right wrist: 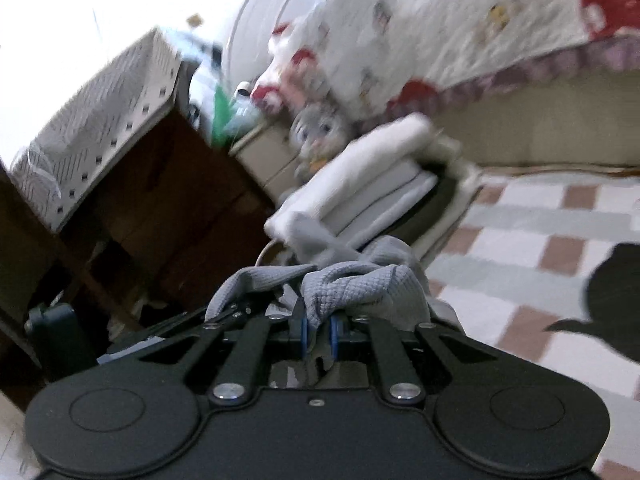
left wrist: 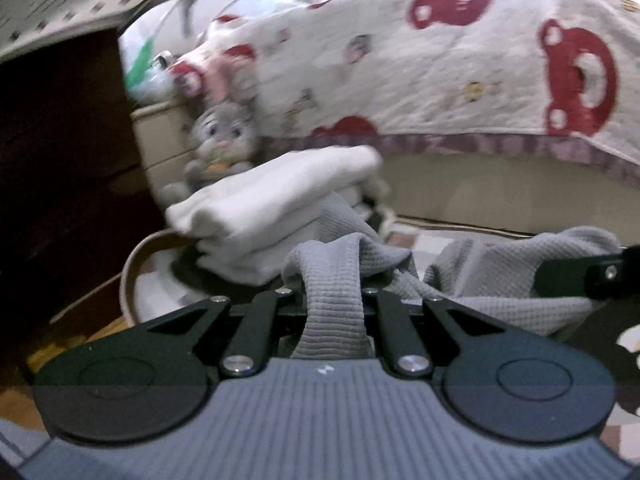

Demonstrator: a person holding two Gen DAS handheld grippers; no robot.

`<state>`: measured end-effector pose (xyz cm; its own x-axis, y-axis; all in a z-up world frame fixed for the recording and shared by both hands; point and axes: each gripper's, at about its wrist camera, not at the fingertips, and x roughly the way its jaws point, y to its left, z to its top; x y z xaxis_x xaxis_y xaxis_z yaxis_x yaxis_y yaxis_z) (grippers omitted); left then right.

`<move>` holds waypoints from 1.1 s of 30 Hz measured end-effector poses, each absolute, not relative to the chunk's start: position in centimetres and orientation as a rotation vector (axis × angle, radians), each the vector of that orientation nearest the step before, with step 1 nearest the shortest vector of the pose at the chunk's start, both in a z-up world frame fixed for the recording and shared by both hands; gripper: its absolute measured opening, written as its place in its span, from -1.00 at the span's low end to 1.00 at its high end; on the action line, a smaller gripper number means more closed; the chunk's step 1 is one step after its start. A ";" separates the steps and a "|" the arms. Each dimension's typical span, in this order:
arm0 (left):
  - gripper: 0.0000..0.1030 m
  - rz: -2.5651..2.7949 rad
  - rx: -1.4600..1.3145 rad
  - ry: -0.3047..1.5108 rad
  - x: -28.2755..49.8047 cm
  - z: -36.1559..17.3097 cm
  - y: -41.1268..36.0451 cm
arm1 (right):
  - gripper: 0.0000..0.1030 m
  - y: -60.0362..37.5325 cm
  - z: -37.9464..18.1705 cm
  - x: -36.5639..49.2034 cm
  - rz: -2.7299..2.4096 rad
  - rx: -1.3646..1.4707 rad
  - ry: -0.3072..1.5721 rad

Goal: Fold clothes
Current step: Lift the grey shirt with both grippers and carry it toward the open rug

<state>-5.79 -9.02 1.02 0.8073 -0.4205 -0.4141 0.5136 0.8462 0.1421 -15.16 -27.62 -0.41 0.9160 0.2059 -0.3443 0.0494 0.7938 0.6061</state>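
The grey waffle-knit garment [left wrist: 334, 304], lifted just before a basket's [left wrist: 132, 268] stack of folded clothes [left wrist: 276, 204], is pinched by both the left claw [left wrist: 334, 312] and right claw [right wrist: 318, 332], and should be kept taut and level so edges meet.

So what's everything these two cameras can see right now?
Grey waffle-knit garment: one, grey, bunched between both grippers, over the checked mat.
Stack of folded white and grey clothes: one stack, just beyond the garment, in a round container.
Grey plush toy: one, grey, behind the stack.
White quilt with red bear prints: one, draped over the bed behind.
Dark wooden cabinet: one, brown, left, under a patterned white cloth.
Checked mat: one, white, pink and green, on the floor.
Left gripper: black, clamped on the garment.
Right gripper: black with blue pads, clamped on the garment.
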 end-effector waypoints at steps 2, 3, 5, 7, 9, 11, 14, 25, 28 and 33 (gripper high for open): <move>-0.82 -0.535 0.270 0.379 -6.9 1.3 -10.7 | -0.74 -28.6 0.1 -17.2 0.053 0.655 0.387; -0.82 -0.549 0.274 0.382 -7.5 1.4 -11.5 | -0.74 -29.0 0.2 -18.3 0.031 0.654 0.380; -0.82 -0.568 0.281 0.391 -8.4 1.4 -13.1 | -0.74 -29.9 0.1 -19.7 -0.009 0.661 0.380; -0.82 -0.580 0.281 0.410 -9.4 1.2 -14.5 | -0.74 -30.8 -0.3 -21.0 -0.044 0.676 0.384; -0.82 -0.581 0.288 0.410 -10.2 1.2 -15.7 | -0.74 -31.8 -0.7 -22.1 -0.072 0.695 0.390; -0.82 -0.582 0.302 0.401 -11.0 1.5 -16.6 | -0.74 -32.7 -0.8 -22.9 -0.090 0.714 0.384; -0.82 -0.585 0.333 0.372 -12.1 2.3 -17.8 | -0.75 -33.7 -0.5 -24.2 -0.113 0.728 0.361; -0.82 -0.682 0.324 0.243 -15.1 7.2 -21.7 | -0.74 -35.8 3.1 -29.3 -0.168 0.720 0.214; -0.82 -0.718 0.326 0.206 -15.8 8.1 -22.5 | -0.74 -36.7 4.1 -30.6 -0.181 0.707 0.206; -0.82 -0.799 0.301 0.150 -16.1 10.8 -24.0 | -0.74 -38.6 6.7 -31.7 -0.171 0.657 0.207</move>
<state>-16.15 -24.03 10.84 0.6897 -0.6815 -0.2447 0.7238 0.6579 0.2080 -31.70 -38.57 6.73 0.9655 -0.0914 -0.2437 0.2218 0.7792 0.5863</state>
